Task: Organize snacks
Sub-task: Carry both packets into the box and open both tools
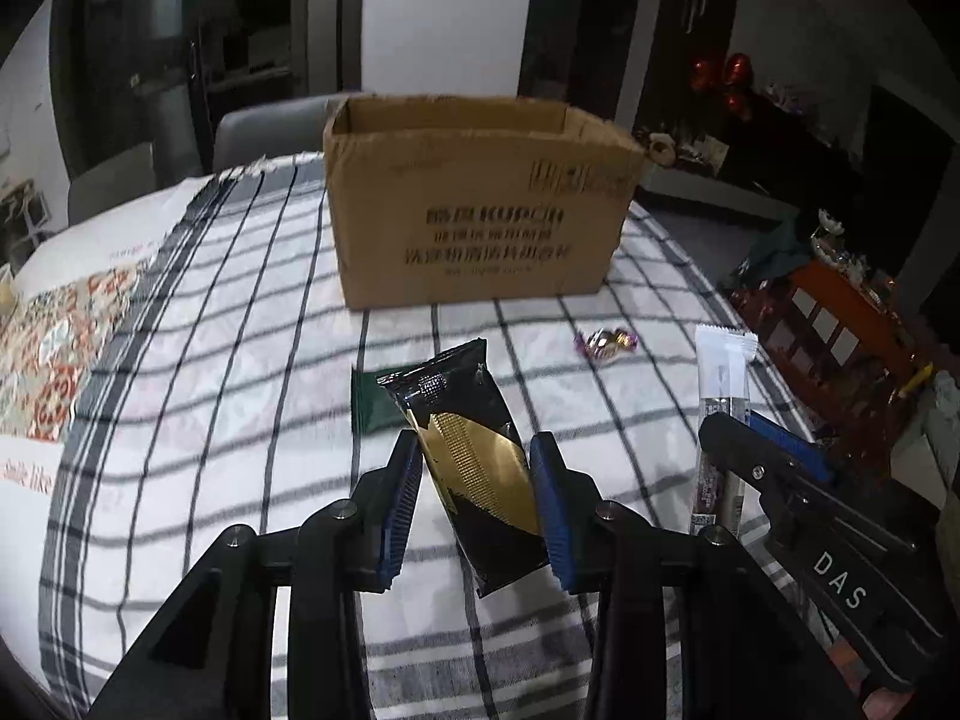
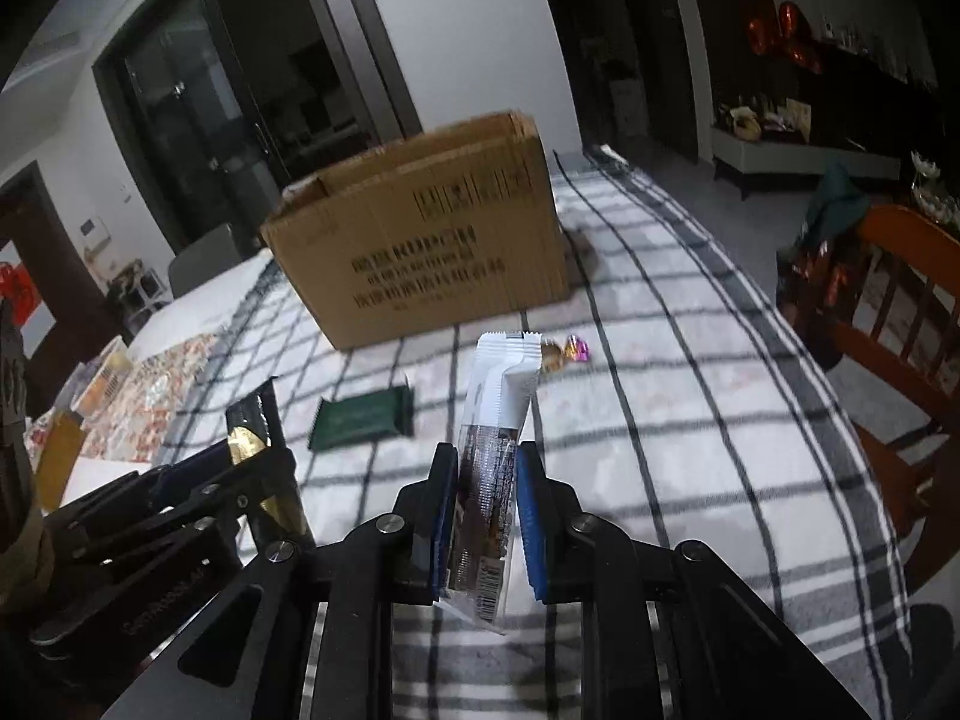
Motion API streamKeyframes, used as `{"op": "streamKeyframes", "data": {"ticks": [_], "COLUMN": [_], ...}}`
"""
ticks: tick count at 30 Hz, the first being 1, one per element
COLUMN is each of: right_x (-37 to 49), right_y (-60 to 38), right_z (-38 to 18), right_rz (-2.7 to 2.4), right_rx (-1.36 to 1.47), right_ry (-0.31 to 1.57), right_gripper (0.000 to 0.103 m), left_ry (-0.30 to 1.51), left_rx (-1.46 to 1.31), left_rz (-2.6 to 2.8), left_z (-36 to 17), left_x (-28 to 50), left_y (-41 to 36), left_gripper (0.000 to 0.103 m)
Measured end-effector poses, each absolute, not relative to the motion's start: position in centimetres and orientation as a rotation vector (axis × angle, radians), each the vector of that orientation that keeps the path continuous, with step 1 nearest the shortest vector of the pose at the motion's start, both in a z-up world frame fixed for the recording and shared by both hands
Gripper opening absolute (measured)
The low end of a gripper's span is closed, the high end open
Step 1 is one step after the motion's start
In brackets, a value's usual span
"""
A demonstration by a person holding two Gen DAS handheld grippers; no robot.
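left gripper (image 1: 474, 474) pinches black-gold packet (image 1: 474, 456) — right gripper (image 2: 487, 504) clamps white bar (image 2: 489, 480), print blurred.

Left gripper (image 1: 474, 456) clamping black-gold snack packet (image 1: 474, 456) — cardboard box (image 1: 474, 204) beyond

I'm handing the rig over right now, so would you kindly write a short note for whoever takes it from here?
Left gripper: shut on the black-and-gold snack packet, held above the table.
Right gripper: shut on the white snack bar, also lifted.
Cardboard box: open, at the far side of the checked tablecloth; its contents are hidden.
Still on the cloth: green packet and wrapped candy.
Left to do: probably box both held snacks, then those two.
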State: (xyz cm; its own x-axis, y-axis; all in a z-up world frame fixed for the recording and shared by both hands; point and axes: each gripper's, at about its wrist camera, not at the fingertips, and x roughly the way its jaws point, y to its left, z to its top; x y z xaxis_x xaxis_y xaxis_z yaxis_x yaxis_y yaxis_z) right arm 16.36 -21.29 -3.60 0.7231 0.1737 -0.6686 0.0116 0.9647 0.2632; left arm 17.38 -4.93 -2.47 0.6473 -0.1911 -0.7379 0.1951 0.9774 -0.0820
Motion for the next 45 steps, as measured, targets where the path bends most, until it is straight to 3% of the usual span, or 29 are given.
{"op": "streamKeyframes", "data": {"ticks": [35,45], "right_x": [26.4,31.7], "right_y": [-21.5,-21.0], "right_z": [5.8,7.9], "right_rz": [0.178,0.208], "right_rx": [0.245,0.191], "right_ry": [0.576,0.561], "right_gripper": [0.021,0.015], "left_ry": [0.66,0.662], "left_rx": [0.073,0.069], "left_rz": [-0.295,-0.322], "left_z": [6.6,8.4], "left_x": [27.2,32.0], "left_y": [-5.0,-5.3], "left_gripper": [0.035,0.034]}}
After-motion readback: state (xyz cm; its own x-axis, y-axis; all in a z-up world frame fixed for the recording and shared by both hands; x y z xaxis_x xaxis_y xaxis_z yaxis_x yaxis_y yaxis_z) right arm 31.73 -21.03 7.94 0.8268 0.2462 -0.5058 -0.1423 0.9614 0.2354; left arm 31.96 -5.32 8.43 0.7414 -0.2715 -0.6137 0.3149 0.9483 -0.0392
